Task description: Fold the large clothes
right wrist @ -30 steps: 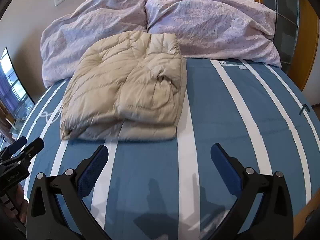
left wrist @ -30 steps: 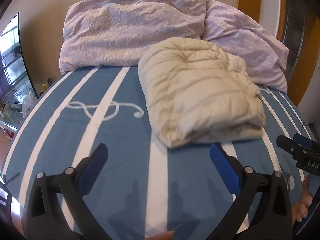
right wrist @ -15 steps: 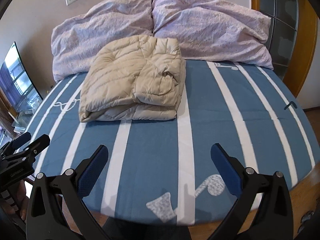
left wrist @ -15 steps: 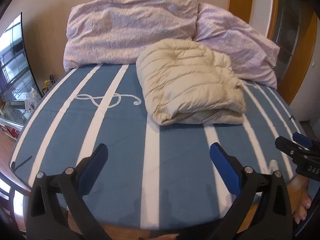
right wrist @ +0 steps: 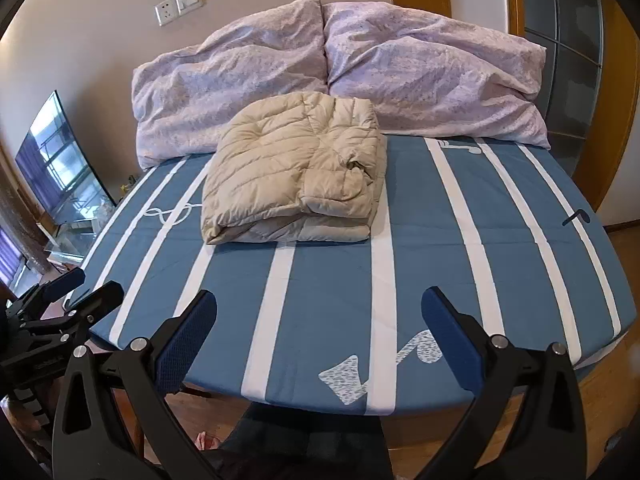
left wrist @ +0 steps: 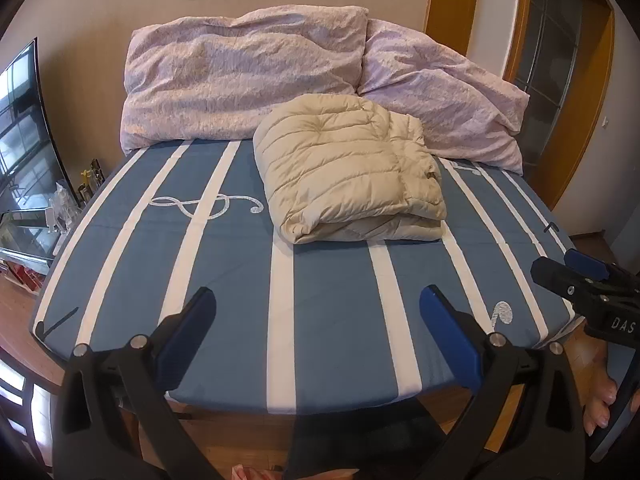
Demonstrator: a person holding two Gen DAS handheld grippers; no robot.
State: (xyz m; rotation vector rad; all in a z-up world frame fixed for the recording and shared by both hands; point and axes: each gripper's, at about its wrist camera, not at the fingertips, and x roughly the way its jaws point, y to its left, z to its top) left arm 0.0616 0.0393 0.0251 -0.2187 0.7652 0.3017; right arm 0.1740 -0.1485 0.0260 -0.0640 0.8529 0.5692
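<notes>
A beige quilted puffer jacket [left wrist: 348,168] lies folded into a thick rectangle on the blue bed with white stripes [left wrist: 240,272], close to the pillows; it also shows in the right wrist view [right wrist: 296,172]. My left gripper [left wrist: 318,320] is open and empty, held over the bed's foot edge, well short of the jacket. My right gripper [right wrist: 320,320] is open and empty too, at the same edge. Each gripper shows at the side of the other's view: the right one [left wrist: 580,280] and the left one [right wrist: 76,292].
Two lilac pillows [left wrist: 248,80] [right wrist: 432,80] lean against the wall at the head of the bed. A TV screen [left wrist: 24,128] and a glass stand are at the left. A wooden door frame [left wrist: 576,120] is at the right. Wooden floor lies below the bed's foot.
Both grippers have pulled back from the folded jacket toward the foot of the bed, so the jacket looks smaller and farther. Both stay open. The jacket has not moved.
</notes>
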